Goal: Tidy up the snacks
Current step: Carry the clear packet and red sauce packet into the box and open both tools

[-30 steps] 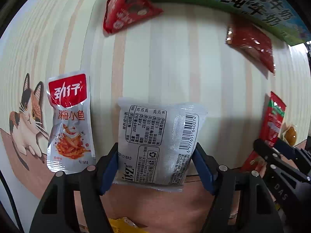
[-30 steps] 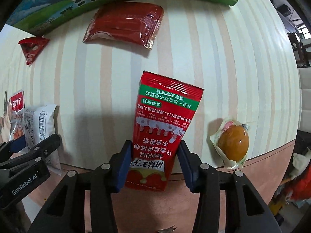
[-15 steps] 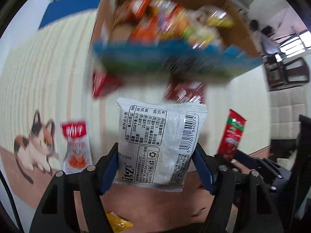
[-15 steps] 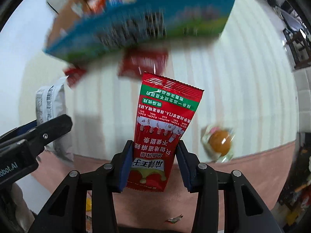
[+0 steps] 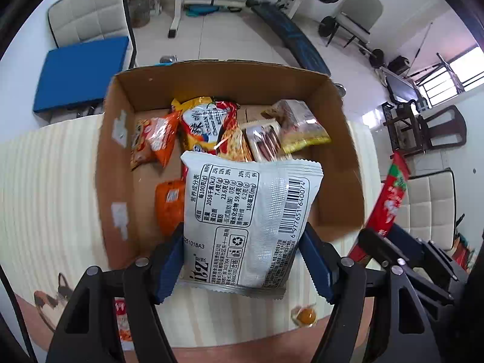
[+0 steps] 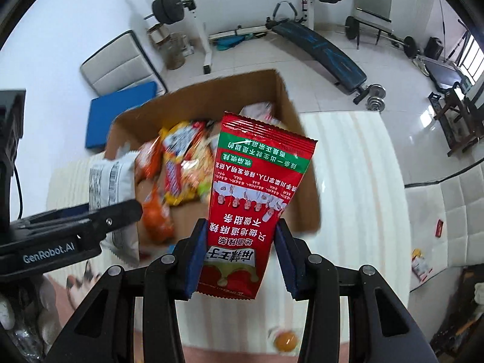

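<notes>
My left gripper [image 5: 242, 260] is shut on a silver-white snack packet [image 5: 251, 220], its printed back facing the camera, held high over the near edge of an open cardboard box [image 5: 115, 163] with several snack packs inside. My right gripper [image 6: 239, 254] is shut on a tall red spicy-strip pouch with a green band [image 6: 254, 199], lifted above the same box [image 6: 284, 90] at its near right side. The red pouch [image 5: 390, 199] also shows at the right of the left wrist view. The silver packet [image 6: 106, 187] appears at the left of the right wrist view.
The box stands on a cream striped tablecloth [image 5: 45, 187] with a cat print [image 5: 48, 296]. A wrapped brown egg snack [image 5: 305, 316] and a red-and-white fish snack pack [image 5: 122, 317] lie near the table's front edge. Chairs, a blue mat and gym equipment fill the floor beyond.
Both grippers have risen from table level with their packets still held. The view swung from the tabletop up over the box, so its inside and the room beyond show now.
</notes>
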`<action>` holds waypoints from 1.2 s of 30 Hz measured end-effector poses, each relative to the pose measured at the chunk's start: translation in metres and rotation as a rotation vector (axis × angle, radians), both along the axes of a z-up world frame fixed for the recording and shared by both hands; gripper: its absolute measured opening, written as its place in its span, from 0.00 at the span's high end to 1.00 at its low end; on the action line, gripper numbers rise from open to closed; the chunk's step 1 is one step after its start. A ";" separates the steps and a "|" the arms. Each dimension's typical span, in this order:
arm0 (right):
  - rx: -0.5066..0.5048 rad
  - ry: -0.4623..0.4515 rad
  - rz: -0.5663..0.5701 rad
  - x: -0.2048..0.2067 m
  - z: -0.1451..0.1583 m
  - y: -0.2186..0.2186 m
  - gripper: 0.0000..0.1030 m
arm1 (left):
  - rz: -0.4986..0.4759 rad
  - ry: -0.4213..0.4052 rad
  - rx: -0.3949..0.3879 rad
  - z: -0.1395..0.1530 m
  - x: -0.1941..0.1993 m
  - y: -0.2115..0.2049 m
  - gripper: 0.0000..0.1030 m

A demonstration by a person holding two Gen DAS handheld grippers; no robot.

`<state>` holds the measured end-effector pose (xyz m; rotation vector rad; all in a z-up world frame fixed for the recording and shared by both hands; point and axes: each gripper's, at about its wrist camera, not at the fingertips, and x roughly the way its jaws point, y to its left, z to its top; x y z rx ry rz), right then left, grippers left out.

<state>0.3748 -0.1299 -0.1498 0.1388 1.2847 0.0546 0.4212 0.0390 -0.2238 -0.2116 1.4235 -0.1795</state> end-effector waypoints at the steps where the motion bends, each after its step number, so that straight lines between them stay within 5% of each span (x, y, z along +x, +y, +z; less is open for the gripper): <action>1: -0.010 0.003 0.000 0.010 -0.004 -0.003 0.55 | 0.005 0.027 -0.003 -0.009 0.012 0.000 0.32; 9: -0.074 0.103 0.025 0.085 -0.072 -0.006 0.55 | 0.052 0.197 -0.048 -0.068 0.046 0.002 0.32; 17: -0.109 0.194 0.052 0.100 -0.121 -0.009 0.55 | 0.050 0.290 -0.036 -0.103 0.034 0.001 0.32; 23: -0.098 0.249 0.066 0.102 -0.137 -0.005 0.52 | 0.056 0.299 -0.022 -0.103 0.025 0.002 0.31; 26: -0.089 0.294 0.051 0.104 -0.146 -0.007 0.40 | 0.044 0.284 -0.005 -0.096 0.023 0.002 0.29; 28: -0.077 0.295 0.044 0.103 -0.146 -0.009 0.28 | 0.037 0.285 -0.011 -0.091 0.026 0.003 0.17; 36: -0.053 0.282 0.042 0.095 -0.129 -0.009 0.14 | 0.041 0.216 0.008 -0.059 0.045 0.010 0.15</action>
